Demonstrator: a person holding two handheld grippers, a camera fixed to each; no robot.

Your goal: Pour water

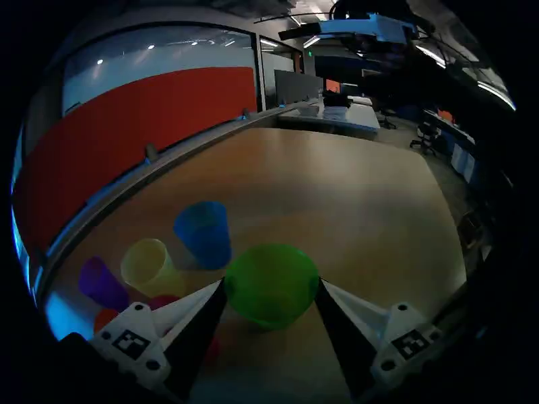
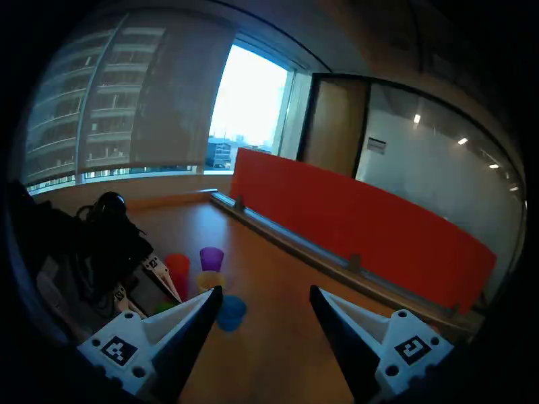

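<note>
The left gripper (image 1: 270, 283) clamps the green cup (image 1: 271, 291) by its sides; the blue cup (image 1: 203, 234) stands at eleven o'clock from it. The right gripper (image 2: 265, 291) gapes wide, empty. A slack squeeze could drop the cup mid-pour.

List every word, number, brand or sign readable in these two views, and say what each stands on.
No text can be read.
The sign on the glass wall: too small and blurred to read.
The square markers on the left gripper and right gripper: black-and-white patterns, no letters.
The green cup between the left gripper's fingers and the blue cup: no print visible.
</note>
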